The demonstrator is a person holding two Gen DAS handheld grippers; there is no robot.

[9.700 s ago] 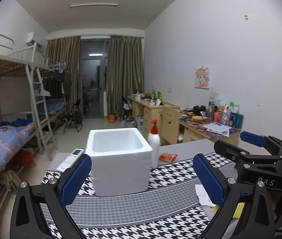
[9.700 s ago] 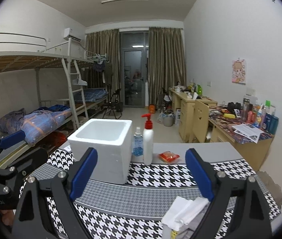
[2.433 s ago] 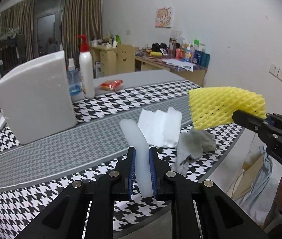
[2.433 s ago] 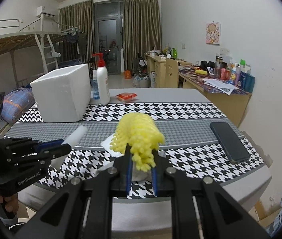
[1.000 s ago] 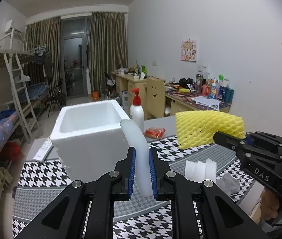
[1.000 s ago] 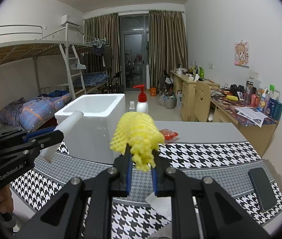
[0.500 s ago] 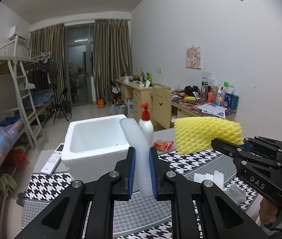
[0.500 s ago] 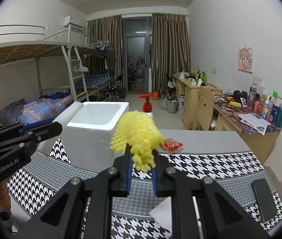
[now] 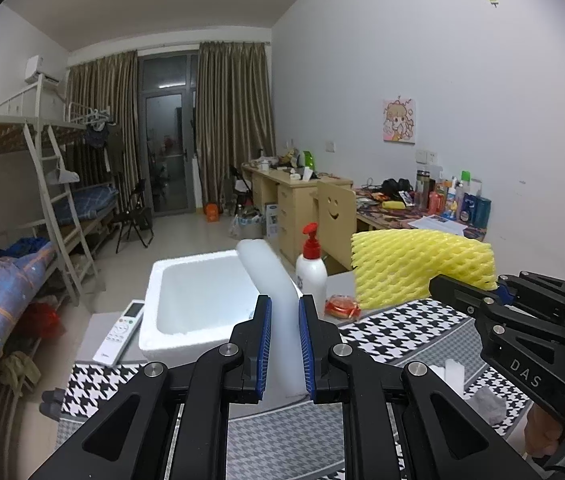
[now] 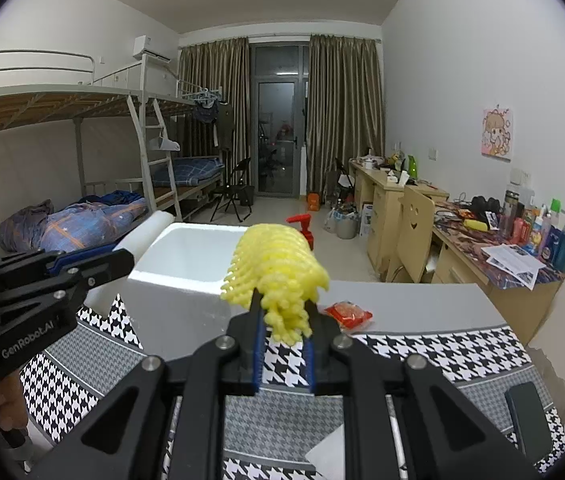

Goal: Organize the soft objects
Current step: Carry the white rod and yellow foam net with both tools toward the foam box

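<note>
My left gripper (image 9: pixel 282 312) is shut on a white foam strip (image 9: pixel 270 280) that rises out of its blue pads and reaches over the rim of the open white foam box (image 9: pixel 198 300). My right gripper (image 10: pixel 282 316) is shut on a yellow foam net sleeve (image 10: pixel 278 276), held above the table in front of the same box (image 10: pixel 186 280). In the left wrist view the sleeve (image 9: pixel 422 268) hangs to the right of the box. In the right wrist view the left gripper (image 10: pixel 122 258) holds its strip (image 10: pixel 142 236) at the box's left side.
A houndstooth cloth (image 9: pixel 394 332) covers the table. A pump bottle (image 9: pixel 311 272), a red packet (image 10: pixel 348 314) and a remote (image 9: pixel 120 330) lie around the box. White folded tissue (image 9: pixel 452 372), a grey cloth (image 9: pixel 486 400) and a black phone (image 10: pixel 528 418) lie near the front right.
Both grippers have risen and moved toward the foam box with their loads still held. The box's inside now shows more fully in both views.
</note>
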